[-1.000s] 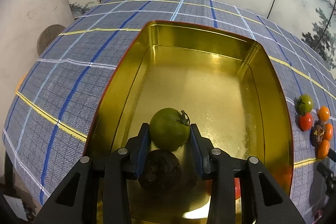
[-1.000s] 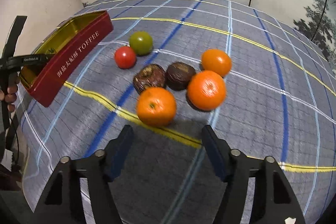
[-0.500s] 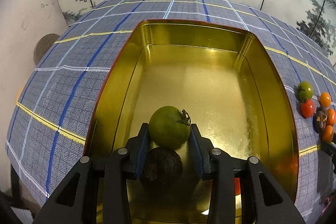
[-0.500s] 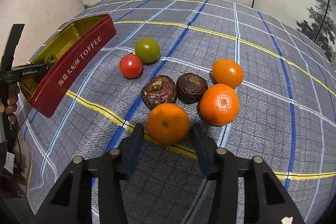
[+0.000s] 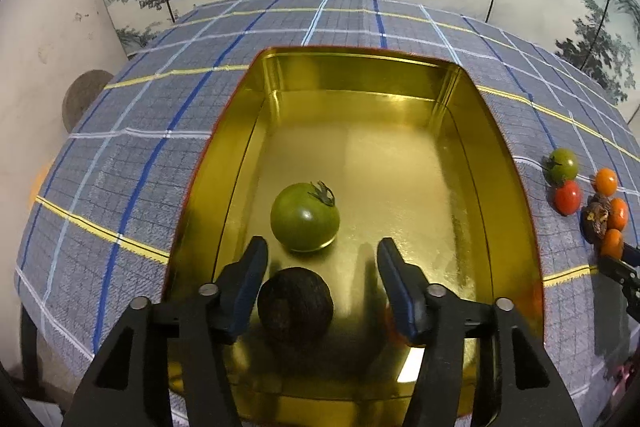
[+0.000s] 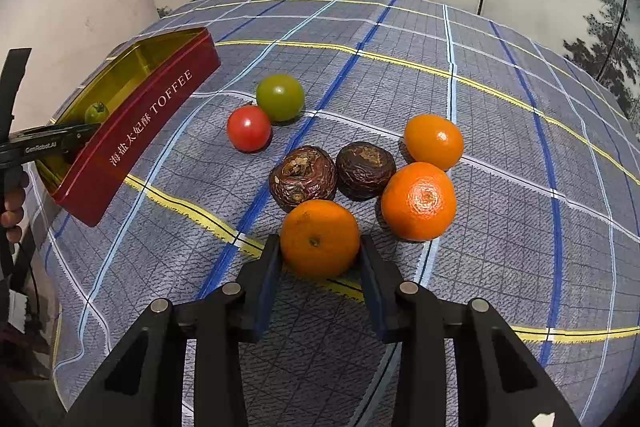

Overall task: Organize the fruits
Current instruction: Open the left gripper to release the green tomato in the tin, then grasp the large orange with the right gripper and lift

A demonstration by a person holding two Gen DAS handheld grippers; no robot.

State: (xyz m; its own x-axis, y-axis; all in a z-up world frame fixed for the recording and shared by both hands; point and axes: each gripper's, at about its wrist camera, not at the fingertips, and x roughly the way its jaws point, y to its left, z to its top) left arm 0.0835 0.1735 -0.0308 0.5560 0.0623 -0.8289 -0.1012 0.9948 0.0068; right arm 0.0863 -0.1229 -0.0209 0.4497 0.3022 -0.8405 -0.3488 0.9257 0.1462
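The toffee tin (image 5: 500, 163) sat open on the checked tablecloth (image 6: 500, 131), its long axis running away from my left gripper (image 5: 322, 259), gold floor up, the red side with its lettering facing the loose fruit. Everything below is placed from that tin.

Inside it, near the close end, a green tomato (image 5: 305, 217) rested on the floor with its stem cap tipped up and toward the far right corner. Nearer still lay a dark wrinkled fruit (image 5: 295, 303). My left gripper was over that end, jaws opening, fingers clear of the tomato on both sides.

Out beyond the tin's lettered side, well apart from it, sat the remaining pile: a second green tomato (image 6: 280, 97) touching a red tomato (image 6: 249, 128), two dark wrinkled fruits (image 6: 303, 177), and three oranges. My right gripper (image 6: 319, 255) was closing on the nearest orange (image 6: 319, 238), the farthest of the pile from the tin, pads at its flanks, its navel facing the camera.

As I judged it, the freed tomato could roll on the slick metal if a finger clipped it on withdrawal. The orange touched a wrinkled fruit and sat just beside its neighbour orange (image 6: 418, 201); lifting it could nudge either away.
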